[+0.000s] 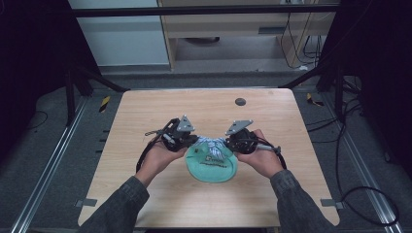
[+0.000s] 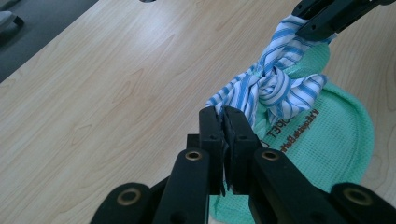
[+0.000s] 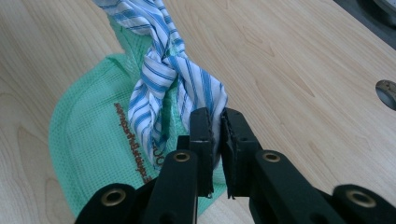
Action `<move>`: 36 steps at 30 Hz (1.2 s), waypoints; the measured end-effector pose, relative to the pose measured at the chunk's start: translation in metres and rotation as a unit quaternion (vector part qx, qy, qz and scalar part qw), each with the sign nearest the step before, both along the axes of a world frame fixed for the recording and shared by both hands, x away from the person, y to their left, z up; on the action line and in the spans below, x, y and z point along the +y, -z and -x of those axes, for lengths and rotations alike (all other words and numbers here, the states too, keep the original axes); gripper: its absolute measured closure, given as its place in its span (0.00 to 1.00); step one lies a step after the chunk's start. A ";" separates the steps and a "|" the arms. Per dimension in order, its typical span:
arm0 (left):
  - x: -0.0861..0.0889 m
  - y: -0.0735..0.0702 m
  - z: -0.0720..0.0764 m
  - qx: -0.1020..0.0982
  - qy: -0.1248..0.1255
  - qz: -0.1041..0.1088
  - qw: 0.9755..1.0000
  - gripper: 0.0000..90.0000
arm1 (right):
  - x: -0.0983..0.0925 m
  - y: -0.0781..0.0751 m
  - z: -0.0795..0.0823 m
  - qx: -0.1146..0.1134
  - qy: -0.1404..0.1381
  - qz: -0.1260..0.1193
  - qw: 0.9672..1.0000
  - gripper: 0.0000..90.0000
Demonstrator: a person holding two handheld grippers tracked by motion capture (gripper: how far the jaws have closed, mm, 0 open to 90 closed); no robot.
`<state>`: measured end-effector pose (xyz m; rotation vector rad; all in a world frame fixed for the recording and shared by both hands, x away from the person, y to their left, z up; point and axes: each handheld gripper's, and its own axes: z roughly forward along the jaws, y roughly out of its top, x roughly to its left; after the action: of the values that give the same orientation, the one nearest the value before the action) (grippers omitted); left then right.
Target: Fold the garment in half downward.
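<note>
A mesh bag (image 1: 212, 167) lies flat on the worktop (image 1: 145, 116), near its middle and toward the person's side. A knotted cloth (image 1: 210, 143) rests on the bag's far edge, stretched between the left tool (image 1: 194, 141) on its left and the right tool (image 1: 227, 142) on its right. A small round fitting (image 1: 240, 101) sits in the worktop behind them, well apart.

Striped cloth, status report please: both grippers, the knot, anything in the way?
Left gripper and right gripper each shut on an end of the striped cloth. Knot formed over green mesh bag. Nothing obstructing.
</note>
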<state>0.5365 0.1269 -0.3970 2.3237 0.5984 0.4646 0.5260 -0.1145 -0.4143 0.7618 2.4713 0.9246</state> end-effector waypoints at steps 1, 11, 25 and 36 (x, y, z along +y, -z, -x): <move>0.000 0.002 0.001 0.000 0.001 0.001 1.000 0.97 | 0.000 0.001 0.001 0.001 0.000 -0.001 1.000 0.92; -0.001 0.009 0.006 0.006 0.006 -0.001 1.000 0.97 | -0.002 0.010 0.006 0.007 -0.002 -0.001 1.000 0.92; 0.002 0.015 0.011 0.008 0.009 -0.001 1.000 0.97 | -0.001 0.014 0.015 0.006 -0.008 0.000 1.000 0.92; 0.004 0.022 0.022 0.009 0.014 0.002 1.000 0.97 | -0.002 0.018 0.023 0.004 -0.013 0.003 1.000 0.92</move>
<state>0.5148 0.1312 -0.4187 2.3319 0.5739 0.4303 0.5031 -0.1167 -0.4321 0.7356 2.4952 0.9245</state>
